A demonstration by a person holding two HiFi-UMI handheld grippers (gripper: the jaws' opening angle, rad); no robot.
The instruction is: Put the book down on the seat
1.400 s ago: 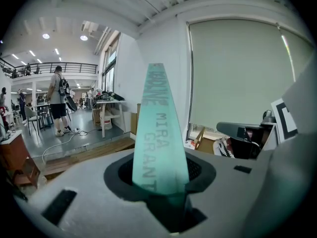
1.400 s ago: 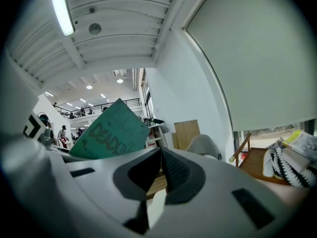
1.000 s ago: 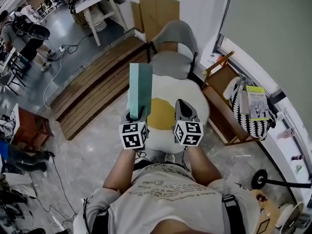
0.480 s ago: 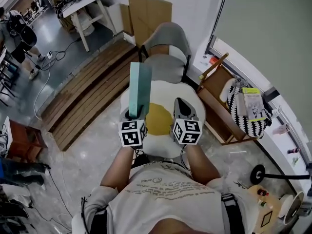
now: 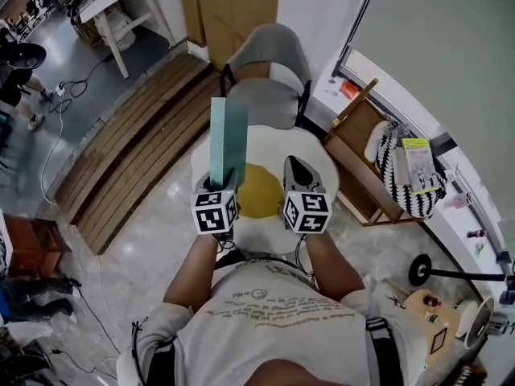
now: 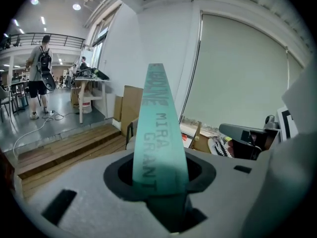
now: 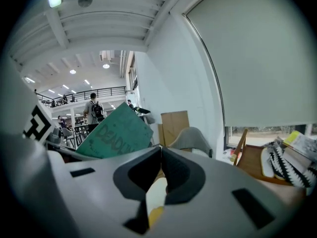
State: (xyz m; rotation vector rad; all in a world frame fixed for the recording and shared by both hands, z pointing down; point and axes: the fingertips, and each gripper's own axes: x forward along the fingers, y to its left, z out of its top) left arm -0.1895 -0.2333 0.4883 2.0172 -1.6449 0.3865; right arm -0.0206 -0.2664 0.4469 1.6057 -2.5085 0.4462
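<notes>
Left tool (image 5: 220, 185) is clamped on the lower end of the thin teal paperback book (image 5: 228, 139), held upright in the air over the round white seat with a yellow centre (image 5: 265, 145). Right tool (image 5: 294, 166) is pinched together, empty. I'd tip the book flat and get low over the seat before letting go, so it doesn't slide off. Left gripper view shows the spine lettering, right gripper view the cover; only the head view shows the whole seat.
</notes>
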